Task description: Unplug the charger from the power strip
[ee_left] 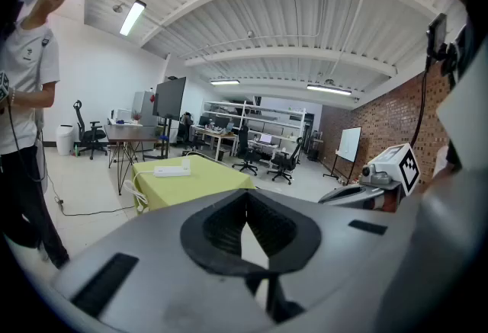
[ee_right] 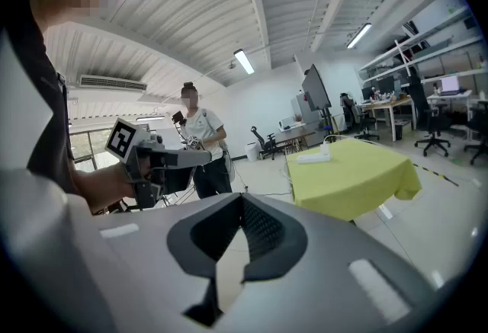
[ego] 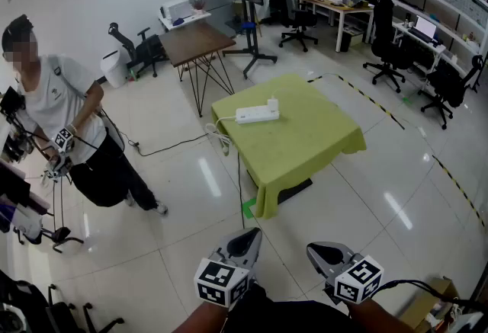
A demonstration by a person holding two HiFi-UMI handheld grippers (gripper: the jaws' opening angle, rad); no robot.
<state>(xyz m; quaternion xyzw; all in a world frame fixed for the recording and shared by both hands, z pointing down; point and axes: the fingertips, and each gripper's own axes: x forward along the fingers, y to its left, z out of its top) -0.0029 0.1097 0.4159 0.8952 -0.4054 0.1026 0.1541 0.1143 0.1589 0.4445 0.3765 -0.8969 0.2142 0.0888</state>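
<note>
Both grippers hang well short of the desk draped in yellow-green cloth (ego: pixel 305 148), on its near side. The left gripper (ego: pixel 245 241) is pinched together with nothing in it, and the right gripper (ego: pixel 326 252) is likewise closed and empty. The small white charger (ego: pixel 272 104) stands plugged into the long white power strip (ego: pixel 255 115) at the desk's far edge.

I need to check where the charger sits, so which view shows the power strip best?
The head view: it looks down on the white power strip on the green tablecloth, with the charger upright near one end. Both gripper views show it only as a small, distant white bar seen side-on.
</note>
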